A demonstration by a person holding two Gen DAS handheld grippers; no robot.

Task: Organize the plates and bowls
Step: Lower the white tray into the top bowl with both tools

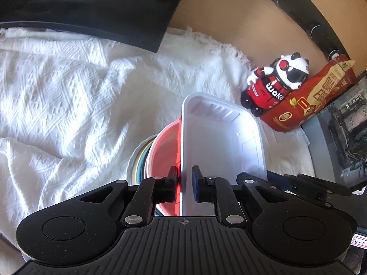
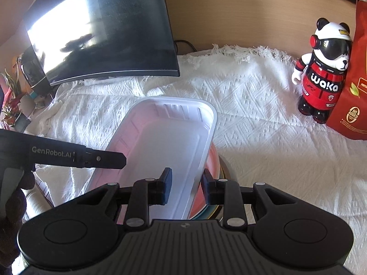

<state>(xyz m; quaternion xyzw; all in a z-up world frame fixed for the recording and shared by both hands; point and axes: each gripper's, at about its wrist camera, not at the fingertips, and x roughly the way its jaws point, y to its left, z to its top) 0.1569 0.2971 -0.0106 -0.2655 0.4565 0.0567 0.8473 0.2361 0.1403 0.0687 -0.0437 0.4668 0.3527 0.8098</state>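
Closest in, both grippers are clamped on the same white tray [image 2: 169, 135] – one on each long side. The left gripper [image 1: 184, 182] has its jaws nearly together with the tray's left wall pinched between them, the black pad on the outside and the blue pad [image 1: 196, 183] inside. The right gripper [image 2: 186, 186] does the mirror thing on the other long wall, jaws narrow, one pad inside the tray and one outside. In the right wrist view you can also see the left gripper's finger poking in from the left edge with a hand [image 2: 13, 197] behind it.

The tray sits on top of a red bowl [image 1: 166, 151], which is nested in a stack of plates [image 1: 138, 160] – coloured rims peek out on the left in one view and on the right in the other. The tray itself looks empty, ribbed at its far wall.

All this rests on a rumpled white cloth [image 1: 68, 96] covering the tabletop. Further back on the right a panda figurine [image 2: 321, 73] in a red suit stands just beside a red snack bag [image 2: 354, 87], touching or nearly so. On the far left there's a dark curved monitor [image 2: 103, 29], with a tan wall [image 2: 240, 11] behind everything
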